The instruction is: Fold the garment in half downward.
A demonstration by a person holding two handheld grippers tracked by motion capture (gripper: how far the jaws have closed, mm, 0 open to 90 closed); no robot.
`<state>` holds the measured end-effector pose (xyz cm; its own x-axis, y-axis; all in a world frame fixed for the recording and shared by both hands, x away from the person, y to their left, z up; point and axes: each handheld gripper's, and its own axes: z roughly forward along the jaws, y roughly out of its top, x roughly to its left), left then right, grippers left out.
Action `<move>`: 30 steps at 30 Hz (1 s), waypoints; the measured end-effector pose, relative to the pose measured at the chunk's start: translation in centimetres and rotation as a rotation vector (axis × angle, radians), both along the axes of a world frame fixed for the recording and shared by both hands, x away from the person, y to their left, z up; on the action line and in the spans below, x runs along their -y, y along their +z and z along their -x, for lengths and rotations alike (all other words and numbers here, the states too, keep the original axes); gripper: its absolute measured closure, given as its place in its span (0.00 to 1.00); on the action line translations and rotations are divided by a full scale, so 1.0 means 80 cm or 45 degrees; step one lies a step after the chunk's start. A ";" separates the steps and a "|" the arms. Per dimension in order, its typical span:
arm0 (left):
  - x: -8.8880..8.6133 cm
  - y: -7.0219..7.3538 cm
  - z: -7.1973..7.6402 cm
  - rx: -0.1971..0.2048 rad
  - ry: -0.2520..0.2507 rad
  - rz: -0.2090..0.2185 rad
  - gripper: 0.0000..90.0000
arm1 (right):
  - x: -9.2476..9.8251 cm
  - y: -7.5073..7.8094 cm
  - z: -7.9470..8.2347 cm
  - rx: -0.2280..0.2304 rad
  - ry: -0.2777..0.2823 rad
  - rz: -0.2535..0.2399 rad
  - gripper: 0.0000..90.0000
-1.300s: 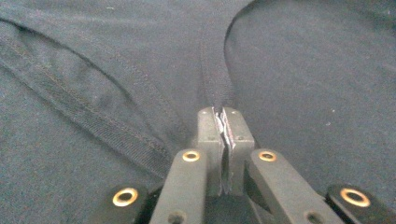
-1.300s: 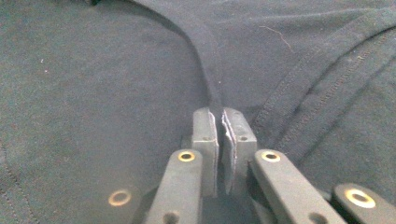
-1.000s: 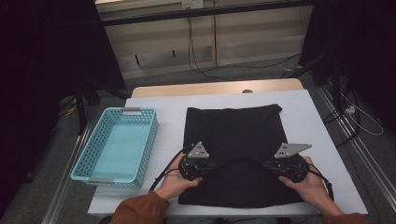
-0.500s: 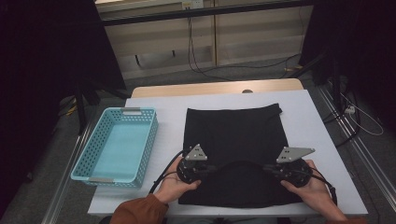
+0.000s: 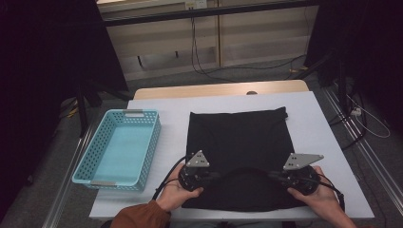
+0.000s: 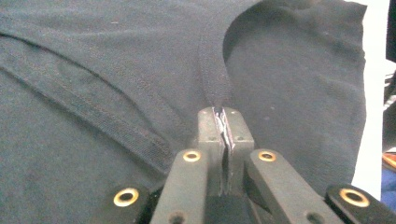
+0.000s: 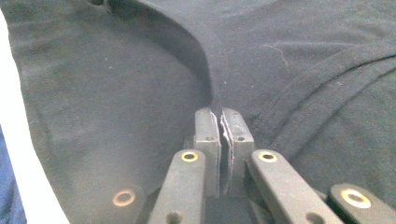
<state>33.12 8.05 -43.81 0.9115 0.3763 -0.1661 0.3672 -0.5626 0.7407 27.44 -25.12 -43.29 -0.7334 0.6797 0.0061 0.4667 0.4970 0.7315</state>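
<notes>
The left gripper [image 5: 209, 175], in the lower middle of the high view, is closed down narrow on the near part of the black shirt [image 5: 240, 142]. Its own view confirms the jaws pressed together, with the collar band [image 6: 212, 70] running straight into them. The grip sits at the collar end, apparently so that the garment can be lifted or folded from its near edge without bunching.

The shirt lies flat on the white bench [image 5: 313, 123], spread across the centre of the frame, its far edge toward the top. This flat spread gives both grippers clean access to the near edge.

The right gripper [image 5: 280, 175], lower right of the frame, is likewise clamped narrow on the shirt. In its own view, the collar band [image 7: 205, 60] curves into the closed jaws. The two grips stand apart on either side of the neck opening, which should hold the cloth level between them.

An empty blue basket [image 5: 90, 175] stands on the bench at the left, just beside the shirt, presumably to receive it.
</notes>
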 end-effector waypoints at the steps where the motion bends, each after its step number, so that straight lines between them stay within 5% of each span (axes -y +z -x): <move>1: 0.000 0.000 0.001 -0.002 0.001 0.003 0.98 | 0.000 0.000 0.002 0.000 0.008 -0.001 0.97; 30: -0.017 -0.002 0.036 -0.049 -0.064 -0.008 0.98 | -0.006 0.002 0.042 -0.026 0.106 0.004 0.97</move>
